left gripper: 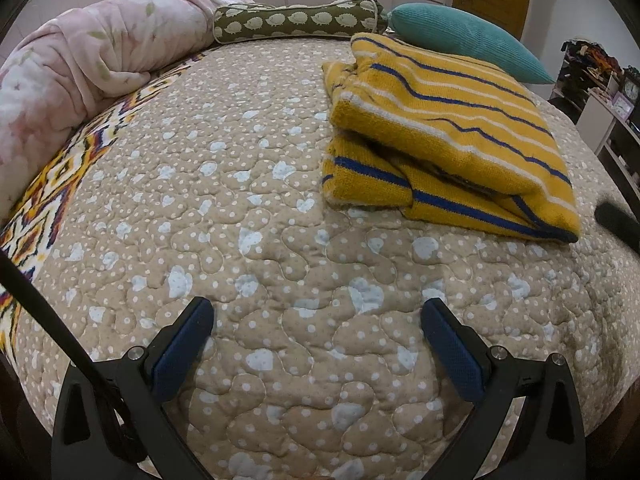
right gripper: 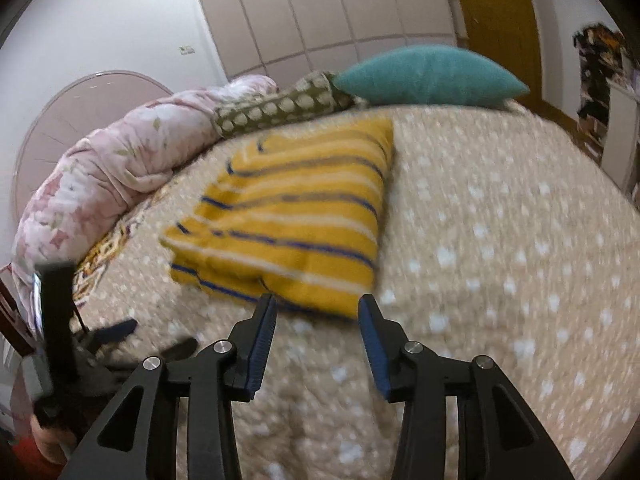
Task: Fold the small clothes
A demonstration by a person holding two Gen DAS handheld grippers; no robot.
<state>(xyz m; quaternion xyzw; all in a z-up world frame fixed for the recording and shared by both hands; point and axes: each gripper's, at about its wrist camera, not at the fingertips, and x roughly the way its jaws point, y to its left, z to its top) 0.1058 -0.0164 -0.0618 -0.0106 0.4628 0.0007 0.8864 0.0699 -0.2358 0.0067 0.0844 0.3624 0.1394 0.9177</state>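
A yellow sweater [left gripper: 448,128] with blue and white stripes lies folded on the beige dotted quilt [left gripper: 260,208], at the right in the left wrist view. My left gripper [left gripper: 318,306] is open wide above bare quilt, well short of the sweater, with nothing between its blue pads. In the blurred right wrist view the sweater [right gripper: 296,220] sits just beyond my right gripper [right gripper: 317,300]. That gripper is open and empty, its fingertips close to the sweater's near edge without touching it. The left gripper [right gripper: 116,330] shows low at the left of that view.
A rolled pink floral duvet [left gripper: 92,64] lines the left side of the bed. A green patterned bolster [left gripper: 296,20] and a teal cushion [left gripper: 460,36] lie at the far edge. Shelves with clutter [left gripper: 600,92] stand beyond the bed's right side.
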